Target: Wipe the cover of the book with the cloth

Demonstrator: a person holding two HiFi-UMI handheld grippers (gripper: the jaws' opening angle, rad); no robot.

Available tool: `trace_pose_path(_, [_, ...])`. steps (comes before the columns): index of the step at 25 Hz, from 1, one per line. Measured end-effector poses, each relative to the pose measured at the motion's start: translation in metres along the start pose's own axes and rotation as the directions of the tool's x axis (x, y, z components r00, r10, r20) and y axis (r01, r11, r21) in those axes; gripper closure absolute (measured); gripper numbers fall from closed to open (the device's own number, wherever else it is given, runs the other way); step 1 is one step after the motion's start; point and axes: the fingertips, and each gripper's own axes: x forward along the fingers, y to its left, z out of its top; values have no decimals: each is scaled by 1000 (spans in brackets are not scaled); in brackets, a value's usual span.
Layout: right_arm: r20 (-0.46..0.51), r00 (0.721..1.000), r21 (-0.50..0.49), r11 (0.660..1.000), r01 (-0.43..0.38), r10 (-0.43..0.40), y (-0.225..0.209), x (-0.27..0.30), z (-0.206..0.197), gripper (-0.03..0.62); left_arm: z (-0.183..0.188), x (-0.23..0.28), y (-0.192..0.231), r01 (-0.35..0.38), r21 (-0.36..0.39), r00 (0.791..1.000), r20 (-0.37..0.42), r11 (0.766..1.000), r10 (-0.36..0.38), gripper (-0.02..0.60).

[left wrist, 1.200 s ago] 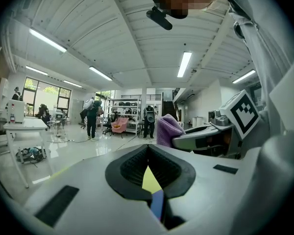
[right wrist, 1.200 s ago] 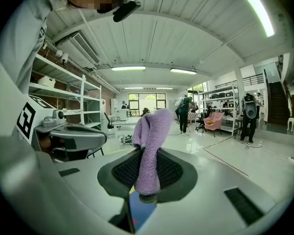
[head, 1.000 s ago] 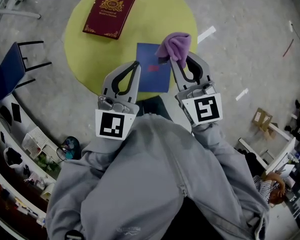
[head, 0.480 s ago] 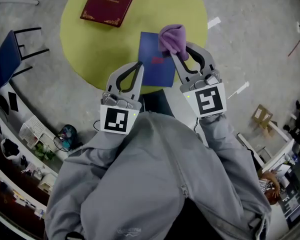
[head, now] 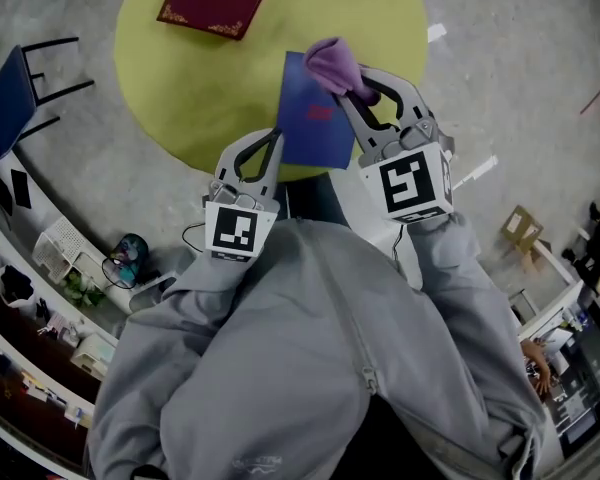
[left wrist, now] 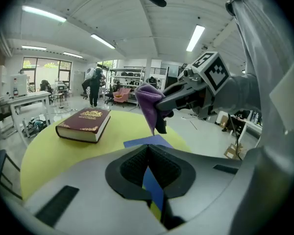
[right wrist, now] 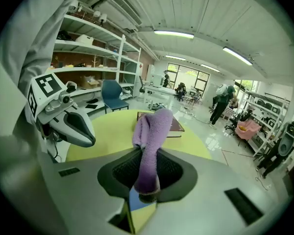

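Right hand-held gripper [head: 355,93] clamped on purple cloth [head: 332,65], over far corner of blue book [head: 310,133] on yellow tabletop [head: 200,78]; left hand-held gripper [head: 274,136] jaws together, empty, at book's near edge

I seem to be running the rig in a big open lab or workshop hall. Long strip lights [right wrist: 174,33] run along a white panelled ceiling. Tall white shelving racks [right wrist: 95,48] along one wall hold boxes and gear. The floor [head: 520,98] is grey polished concrete with bits of tape stuck on it. A round yellow table [head: 170,88] stands out in the open, with a blue chair [right wrist: 111,96] near it. Farther back I see large windows [right wrist: 186,77], work desks [left wrist: 29,98], a pink rolling chair [right wrist: 246,127] and people standing [right wrist: 219,102] about. Cardboard boxes [head: 522,233] sit on the floor, and cluttered benches [head: 50,258] line one edge.
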Motion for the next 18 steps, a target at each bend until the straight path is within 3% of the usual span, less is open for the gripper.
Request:
trace_pose_path(4, [-73, 995, -40, 997, -72, 69, 4, 17, -3, 508, -24, 1, -3, 22, -22, 998, -59, 1000, -23, 563])
trace_pose_path(8, [-176, 972, -74, 982, -172, 157, 13, 35, -10, 508, -47, 0, -4, 41, -50, 991, -124, 998, -47, 563])
trace_pose_path(18, [-438, 853, -182, 901, -393, 283, 31, 75, -31, 508, -80, 9, -14, 112, -120, 962, -237, 986, -138, 563])
